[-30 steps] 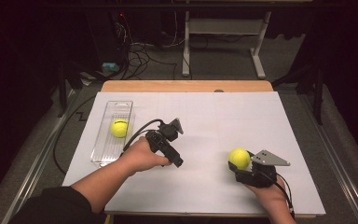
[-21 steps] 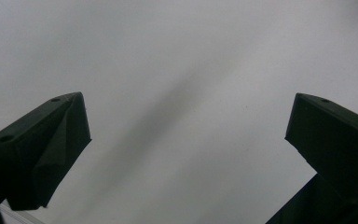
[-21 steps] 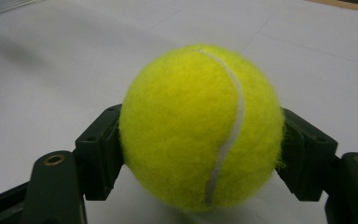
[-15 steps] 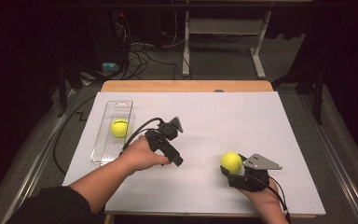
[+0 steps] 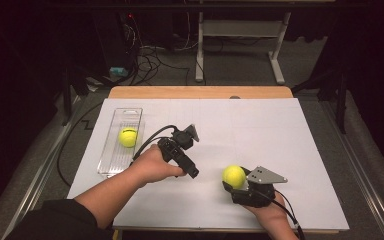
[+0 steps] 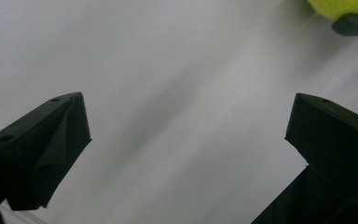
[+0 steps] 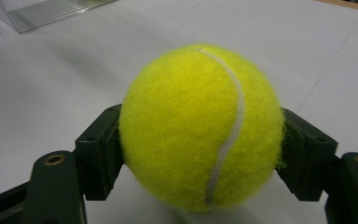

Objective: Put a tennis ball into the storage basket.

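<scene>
Tennis ball [image 7: 201, 126] clamped between the jaws of the right tongs [image 5: 236, 181], low over the white table [image 5: 280, 130], left tongs [image 5: 191, 134] spread wide and empty, second ball [image 5: 127, 137] in clear tray [image 5: 111, 162] beyond its hand

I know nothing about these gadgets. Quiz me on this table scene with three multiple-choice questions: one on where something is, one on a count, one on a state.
1. Where is the clear plastic tray?
A. table's left side
B. table's right side
C. on the floor

2. How many yellow tennis balls?
A. one
B. two
C. four

3. The left gripper is:
A. open, empty
B. clamping a ball
C. clamping the tray

Answers: 1 A, seen from the high view. 2 B, one ball in the tray, one ball in the right gripper. 3 A, jaws wide apart over bare white table; right gripper.
</scene>
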